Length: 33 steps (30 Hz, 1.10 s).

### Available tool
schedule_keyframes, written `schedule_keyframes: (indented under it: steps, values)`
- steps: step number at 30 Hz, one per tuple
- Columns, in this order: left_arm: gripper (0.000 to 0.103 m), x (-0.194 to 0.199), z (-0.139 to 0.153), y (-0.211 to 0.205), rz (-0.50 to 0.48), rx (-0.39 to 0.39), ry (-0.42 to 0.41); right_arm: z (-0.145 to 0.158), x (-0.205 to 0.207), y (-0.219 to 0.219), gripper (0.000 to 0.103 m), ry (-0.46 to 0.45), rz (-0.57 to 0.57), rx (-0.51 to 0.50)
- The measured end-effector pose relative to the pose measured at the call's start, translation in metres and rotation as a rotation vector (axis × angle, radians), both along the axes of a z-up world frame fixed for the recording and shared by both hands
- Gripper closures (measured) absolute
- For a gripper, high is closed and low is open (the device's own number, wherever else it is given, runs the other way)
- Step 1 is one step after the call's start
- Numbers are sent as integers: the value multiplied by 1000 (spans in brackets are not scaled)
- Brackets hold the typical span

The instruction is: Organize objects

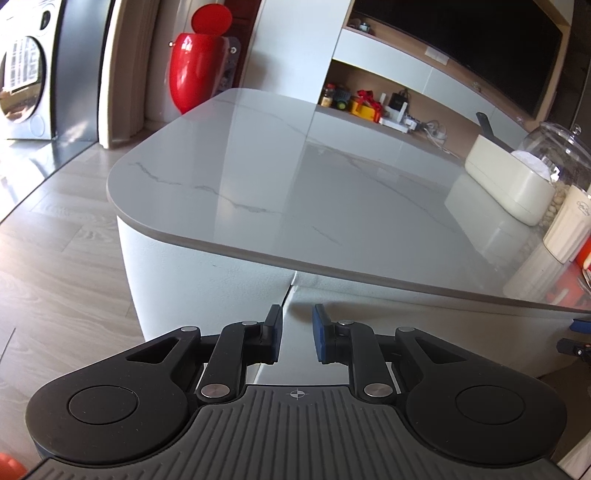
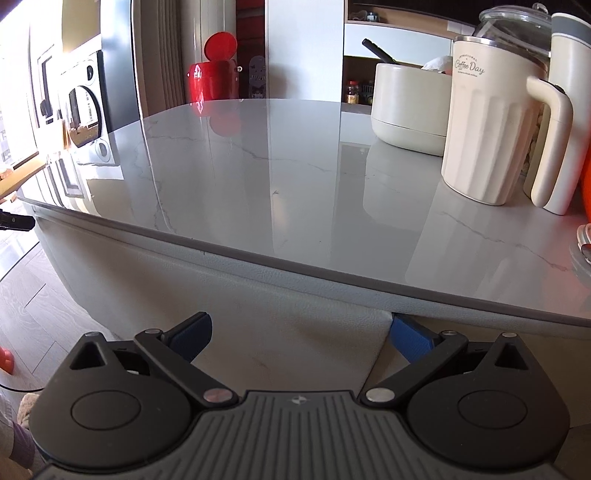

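Note:
A cream "Coffee Day" mug with a handle stands on the grey marble table at the right. Behind it are a cream round container and a glass jar. A tall cream tumbler stands at the far right. In the left wrist view the cream container, glass jar and mug sit at the table's right side. My left gripper is open by a narrow gap and empty, below the table edge. My right gripper is wide open and empty, below the table's front edge.
A red vase-like bin stands beyond the table's far end. A shelf unit with small items and a dark TV are behind. A washing machine is at the far left. An orange object shows at the right edge.

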<state>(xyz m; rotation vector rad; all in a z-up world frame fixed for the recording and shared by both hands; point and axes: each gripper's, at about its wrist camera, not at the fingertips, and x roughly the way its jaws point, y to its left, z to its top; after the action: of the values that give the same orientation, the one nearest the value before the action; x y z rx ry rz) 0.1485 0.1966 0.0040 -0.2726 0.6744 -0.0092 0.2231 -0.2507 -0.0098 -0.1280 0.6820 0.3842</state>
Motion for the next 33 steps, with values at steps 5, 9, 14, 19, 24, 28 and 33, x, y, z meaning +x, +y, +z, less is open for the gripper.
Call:
schedule_keyframes:
  steps: [5,9,14,19,24,28,33]
  values:
    - [84,7,2,-5,-28,-3,-8,0,1,-5,0,10,15,15]
    - [84,4,-1,3,10,-25,-3,-1,0,-7,0,11,15,25]
    - [84,2,-4,17,40,-56,1,-1,2,-7,0,11,8,26]
    - [85,1,-3,8,-19,10,-33,-1,3,-7,0,9,7,26]
    - [85,1,-5,10,-35,-11,-50,-1,3,-6,0,6,3,21]
    - [90,4,-2,3,-25,16,-35,-2,-1,-2,0,2,-5,10]
    - [96,7,1,-5,41,3,-6,-3,-4,2,0,-6,-11,-8]
